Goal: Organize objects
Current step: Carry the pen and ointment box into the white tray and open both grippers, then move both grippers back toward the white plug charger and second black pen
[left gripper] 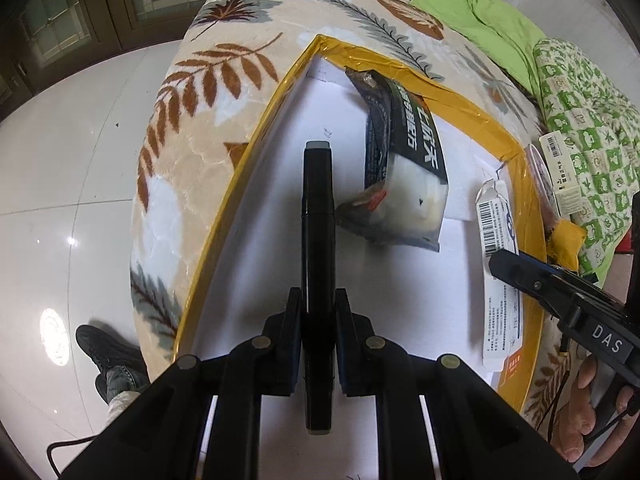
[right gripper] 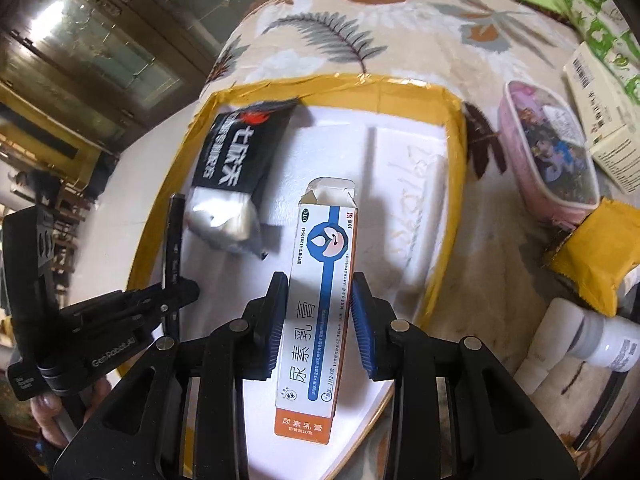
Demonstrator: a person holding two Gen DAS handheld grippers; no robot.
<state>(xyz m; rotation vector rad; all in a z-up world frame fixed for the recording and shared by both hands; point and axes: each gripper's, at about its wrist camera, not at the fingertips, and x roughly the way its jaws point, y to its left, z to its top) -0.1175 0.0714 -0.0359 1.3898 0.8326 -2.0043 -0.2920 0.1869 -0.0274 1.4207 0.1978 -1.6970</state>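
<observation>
A white foam tray with a yellow taped rim (left gripper: 276,92) (right gripper: 452,120) lies on a leaf-patterned blanket. My left gripper (left gripper: 319,300) is shut on a black marker (left gripper: 318,216) and holds it over the tray's left side; it also shows in the right wrist view (right gripper: 176,240). My right gripper (right gripper: 319,284) is shut on a white, blue and orange ointment box (right gripper: 320,300), over the tray's near right part; the box also shows in the left wrist view (left gripper: 498,264). A black and white pouch (left gripper: 400,160) (right gripper: 236,176) lies in the tray.
On the blanket right of the tray are a pink case (right gripper: 548,160), a cream box (right gripper: 600,120), a yellow packet (right gripper: 596,256) and a white bottle (right gripper: 592,340). Green cloths (left gripper: 500,28) lie at the far right. White tiled floor (left gripper: 60,160) is left of the bed.
</observation>
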